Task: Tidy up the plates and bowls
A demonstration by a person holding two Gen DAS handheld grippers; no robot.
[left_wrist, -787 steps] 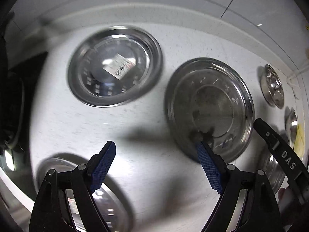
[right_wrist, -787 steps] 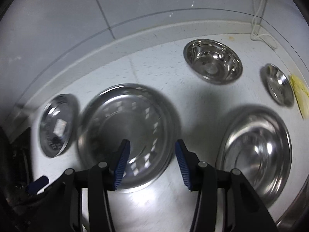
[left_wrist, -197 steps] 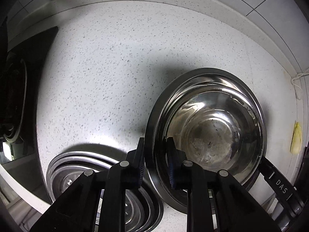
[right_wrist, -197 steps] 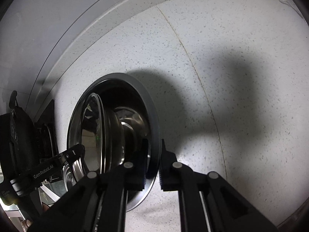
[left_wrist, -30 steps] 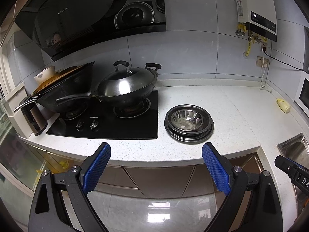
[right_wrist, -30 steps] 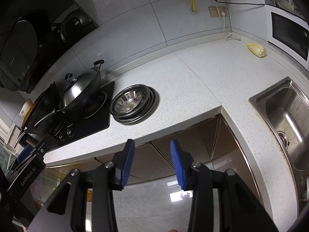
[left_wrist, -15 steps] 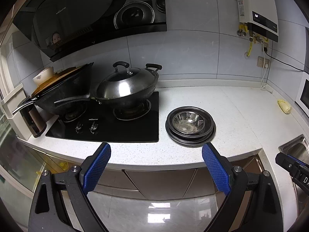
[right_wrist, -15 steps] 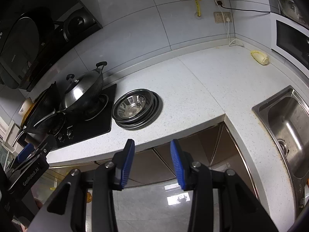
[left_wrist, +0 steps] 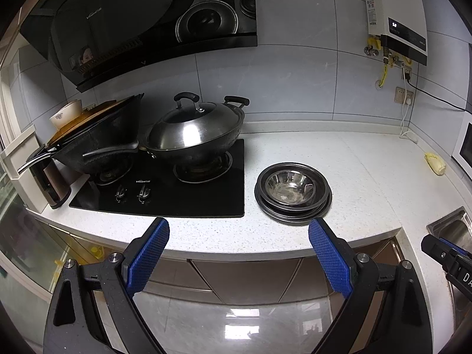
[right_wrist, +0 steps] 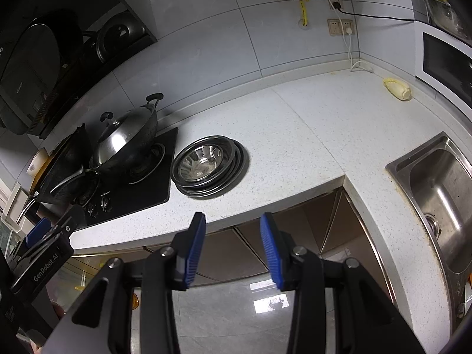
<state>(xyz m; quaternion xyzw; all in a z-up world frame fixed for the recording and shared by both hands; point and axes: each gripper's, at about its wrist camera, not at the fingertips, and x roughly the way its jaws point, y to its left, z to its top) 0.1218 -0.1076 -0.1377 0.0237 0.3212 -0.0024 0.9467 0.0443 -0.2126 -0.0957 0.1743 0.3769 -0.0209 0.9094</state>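
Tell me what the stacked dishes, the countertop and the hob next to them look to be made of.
Stacked dishes: probably stainless steel, polished; mirror-like highlights inside the top bowl.
Countertop: likely stone or quartz composite; white with fine dark specks, smooth.
Hob: apparently black glass, glossy; flat and faintly reflective around the burners.

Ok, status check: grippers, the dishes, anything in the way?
Left gripper open, empty. Right gripper open, empty. Plates and bowls in one stack on the counter beside the stove. Nothing in the way.
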